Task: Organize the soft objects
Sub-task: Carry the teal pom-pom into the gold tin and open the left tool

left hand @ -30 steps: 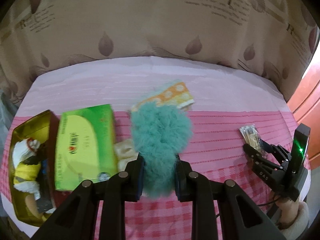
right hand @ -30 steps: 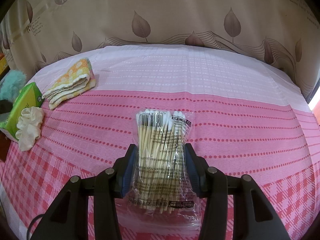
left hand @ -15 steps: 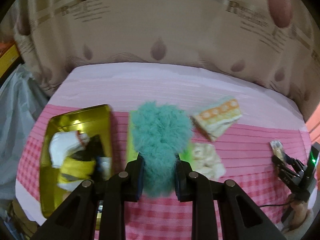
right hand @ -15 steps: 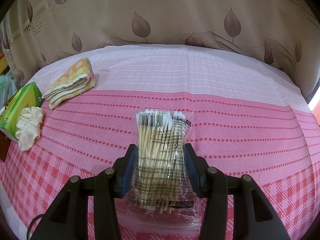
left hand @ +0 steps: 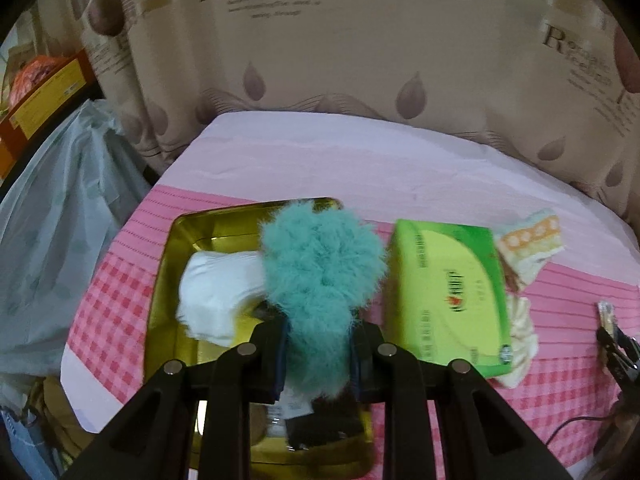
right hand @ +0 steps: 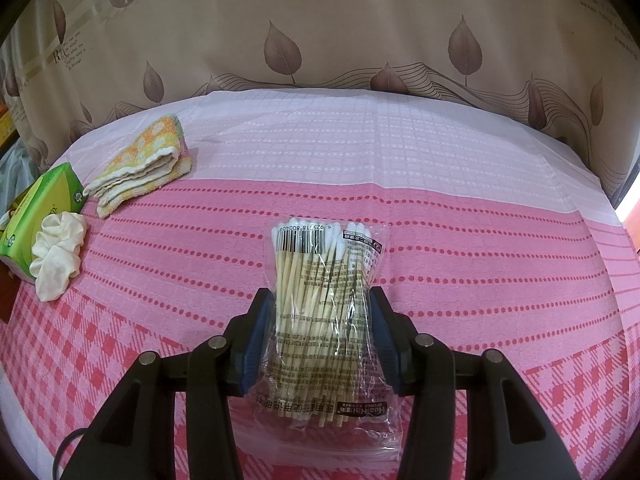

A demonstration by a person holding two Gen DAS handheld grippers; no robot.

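Teal fluffy scrunchie (left hand: 320, 276) pinched in my left gripper (left hand: 318, 356), now over gold tin tray (left hand: 168, 264), moved off green tissue box (left hand: 448, 292); right gripper (right hand: 320, 340) unmoved, clamping cotton-swab bag (right hand: 324, 292) above open pink tablecloth (right hand: 480, 260).

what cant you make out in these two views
- Left wrist view: the gold tin's near contents, hidden behind the left gripper and its teal fluffy scrunchie.
- Left wrist view: the right gripper, small and cut off at the edge.
- Right wrist view: the green tissue box, cropped by the left edge; the tin is out of frame.
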